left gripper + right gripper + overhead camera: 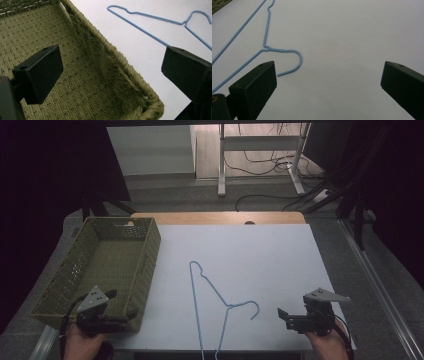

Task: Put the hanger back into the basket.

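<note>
Nearest us, the left gripper (121, 319) hangs over the near right corner of the woven basket (75, 270), jaws wide apart and straddling its rim, nothing held. The right gripper (283, 316) sits low at the table's (280, 255) near right, jaws spread, empty. Between them we note the blue wire hanger (216, 295) flat on the white top, hook toward the right gripper, just short of it. Beyond the table: a desk frame (260, 155) and loose cables (265, 162).

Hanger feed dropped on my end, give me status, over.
Both grippers open, empty: left gripper at the basket, right gripper right of the hanger. Hanger flat on the table, untouched. Nothing in the way.
</note>
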`<action>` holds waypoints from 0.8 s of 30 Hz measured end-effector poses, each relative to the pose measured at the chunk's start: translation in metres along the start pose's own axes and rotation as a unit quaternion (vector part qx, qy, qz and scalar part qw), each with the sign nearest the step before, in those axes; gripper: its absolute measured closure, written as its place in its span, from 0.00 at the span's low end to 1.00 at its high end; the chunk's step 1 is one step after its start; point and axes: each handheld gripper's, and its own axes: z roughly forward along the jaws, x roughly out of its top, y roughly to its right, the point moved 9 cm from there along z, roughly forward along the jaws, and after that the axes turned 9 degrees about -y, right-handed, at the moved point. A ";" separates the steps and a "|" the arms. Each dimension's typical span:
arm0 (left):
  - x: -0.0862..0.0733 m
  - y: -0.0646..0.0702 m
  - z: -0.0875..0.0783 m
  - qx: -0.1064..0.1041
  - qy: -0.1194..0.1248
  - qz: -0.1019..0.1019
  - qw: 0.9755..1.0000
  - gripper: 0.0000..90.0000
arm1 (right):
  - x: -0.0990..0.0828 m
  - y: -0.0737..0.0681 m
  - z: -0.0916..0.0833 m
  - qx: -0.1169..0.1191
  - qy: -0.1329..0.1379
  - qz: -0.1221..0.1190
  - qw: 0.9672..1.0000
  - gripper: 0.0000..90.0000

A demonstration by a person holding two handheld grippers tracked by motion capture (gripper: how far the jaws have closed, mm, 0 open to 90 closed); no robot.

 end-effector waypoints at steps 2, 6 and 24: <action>0.000 0.000 0.000 0.000 0.000 0.000 1.000 0.05 | 0.000 0.000 0.000 -0.003 -0.001 -0.001 1.000 0.00; 0.000 0.000 0.000 0.001 -0.001 0.002 1.000 0.05 | -0.001 -0.001 0.002 -0.009 -0.004 -0.005 1.000 0.00; 0.000 0.000 0.000 0.002 -0.003 0.001 1.000 0.05 | -0.003 -0.002 0.006 -0.017 -0.025 -0.014 0.999 0.00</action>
